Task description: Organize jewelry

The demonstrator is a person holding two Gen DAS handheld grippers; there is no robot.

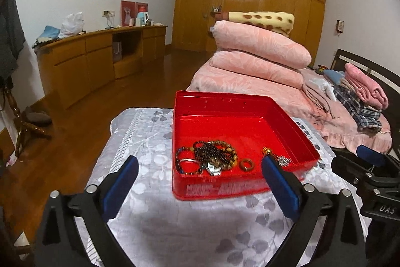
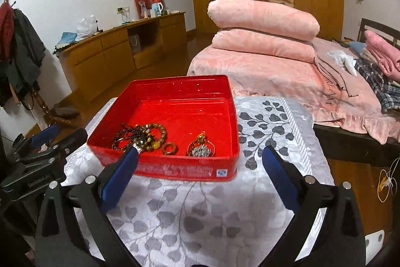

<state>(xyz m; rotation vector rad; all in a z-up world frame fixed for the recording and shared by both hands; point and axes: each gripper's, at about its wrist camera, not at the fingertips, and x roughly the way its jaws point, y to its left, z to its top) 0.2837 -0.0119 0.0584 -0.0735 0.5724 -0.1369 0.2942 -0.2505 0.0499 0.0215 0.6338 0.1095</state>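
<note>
A red tin box (image 1: 295,126) (image 2: 160,170) sits on a grey leaf-patterned cloth. Inside lie a tangle of bead bracelets (image 1: 212,154) (image 2: 143,134), a brown ring (image 1: 247,164) (image 2: 169,148) and a gold and silver pendant (image 1: 277,157) (image 2: 202,147). My left gripper (image 1: 200,167) is open and empty, just in front of the box's near wall. My right gripper (image 2: 200,154) is open and empty, also in front of the box. Each gripper shows at the edge of the other's view: the right one (image 1: 370,167), the left one (image 2: 45,142).
The cloth-covered table (image 1: 140,137) (image 2: 275,121) drops off on all sides. A bed with pink quilts (image 1: 260,51) (image 2: 262,26) stands behind on the right. A wooden sideboard (image 1: 100,54) lines the far wall; a coat stand (image 2: 22,46) is at left.
</note>
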